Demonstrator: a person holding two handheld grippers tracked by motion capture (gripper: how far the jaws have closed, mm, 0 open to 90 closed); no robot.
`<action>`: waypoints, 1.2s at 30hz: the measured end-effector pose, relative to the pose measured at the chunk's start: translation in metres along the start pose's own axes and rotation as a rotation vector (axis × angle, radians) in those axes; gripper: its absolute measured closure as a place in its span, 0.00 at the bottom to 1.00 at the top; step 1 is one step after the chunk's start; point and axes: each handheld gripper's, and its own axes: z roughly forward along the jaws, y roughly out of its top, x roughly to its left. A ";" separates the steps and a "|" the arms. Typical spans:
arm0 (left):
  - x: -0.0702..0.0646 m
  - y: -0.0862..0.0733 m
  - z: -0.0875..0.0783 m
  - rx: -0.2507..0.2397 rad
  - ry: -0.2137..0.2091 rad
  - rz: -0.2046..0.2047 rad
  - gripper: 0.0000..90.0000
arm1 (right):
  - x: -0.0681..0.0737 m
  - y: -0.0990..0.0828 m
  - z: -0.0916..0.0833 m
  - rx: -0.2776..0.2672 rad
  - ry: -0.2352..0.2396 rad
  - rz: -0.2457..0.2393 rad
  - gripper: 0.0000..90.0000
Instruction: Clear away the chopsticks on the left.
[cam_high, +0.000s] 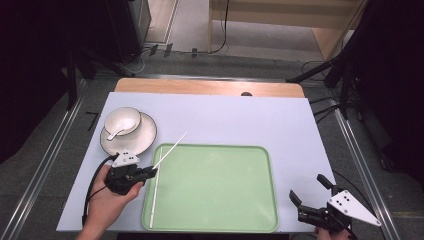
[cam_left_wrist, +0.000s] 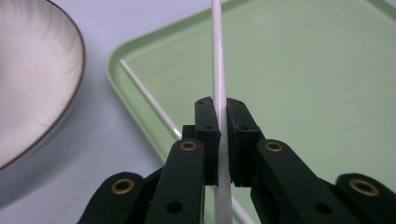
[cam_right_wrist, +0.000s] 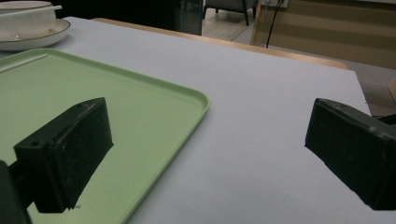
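Observation:
My left gripper (cam_high: 153, 171) is shut on a white chopstick (cam_high: 172, 147) at the green tray's (cam_high: 215, 222) left edge; the stick slants up and to the right past the tray's far left corner. In the left gripper view the chopstick (cam_left_wrist: 218, 60) runs straight up between the closed pads (cam_left_wrist: 208, 123). A second white chopstick (cam_high: 154, 192) lies flat inside the tray along its left rim, also seen as the thin stick (cam_left_wrist: 149, 95) beside the jaws. My right gripper (cam_high: 308, 190) rests open near the tray's right front corner, nothing between its pads (cam_right_wrist: 70, 149).
A white bowl (cam_high: 123, 120) with a white spoon (cam_high: 116, 133) in it sits on a dark-rimmed plate (cam_high: 142, 142) at the table's left back. The tray (cam_right_wrist: 154, 100) covers the front middle. Bare lilac table (cam_high: 240, 117) lies behind and to the right.

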 end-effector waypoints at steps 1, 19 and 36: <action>-0.003 -0.001 0.001 -0.002 -0.002 -0.007 0.95 | 0.000 0.000 0.000 0.000 0.000 0.000 0.01; -0.056 -0.021 0.041 0.071 -0.053 -0.029 0.95 | 0.001 0.000 0.000 -0.001 0.003 -0.006 0.01; -0.063 -0.024 0.060 0.098 0.006 -0.048 0.94 | -0.001 0.000 0.000 -0.003 0.005 -0.001 0.01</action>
